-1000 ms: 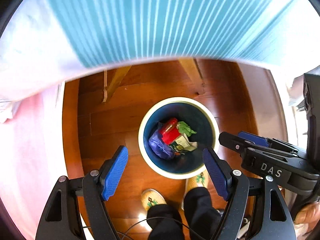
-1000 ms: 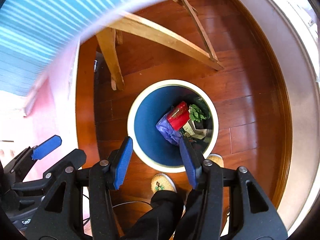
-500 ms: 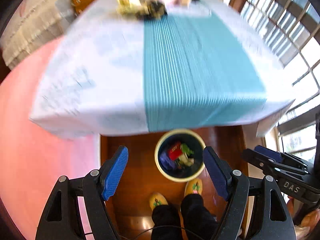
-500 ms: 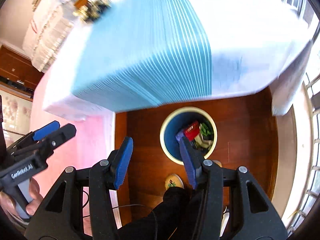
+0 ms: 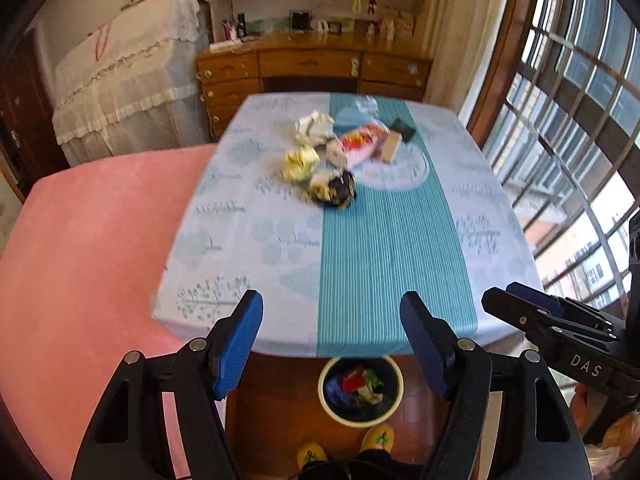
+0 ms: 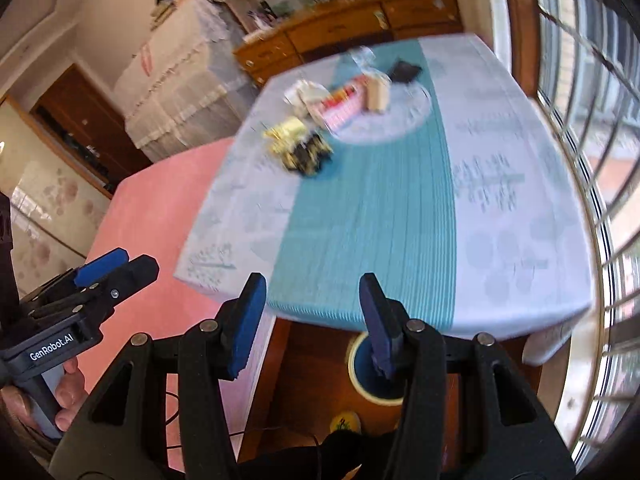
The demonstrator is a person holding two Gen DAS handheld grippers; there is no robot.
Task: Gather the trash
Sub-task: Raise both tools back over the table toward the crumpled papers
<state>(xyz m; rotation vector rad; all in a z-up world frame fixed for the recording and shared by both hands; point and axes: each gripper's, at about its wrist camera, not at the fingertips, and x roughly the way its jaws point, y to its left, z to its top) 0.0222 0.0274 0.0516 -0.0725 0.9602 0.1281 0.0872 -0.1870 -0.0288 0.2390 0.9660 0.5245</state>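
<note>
Both grippers risen above table [image 5: 360, 248], left gripper [image 5: 332, 344] closing empty

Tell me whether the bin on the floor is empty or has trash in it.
Partly filled. The bin stands upright below the table edge, with red, purple and green scraps lying inside.

Crumpled paper and wrapper trash [image 5: 332, 160] lies clustered toward the far end of the cloth-covered surface [image 5: 280, 240]. A round bin [image 5: 360, 390] holding trash stands on the wooden floor [image 5: 280, 400] below its near edge. A wooden dresser [image 5: 312, 68] stands behind.
</note>
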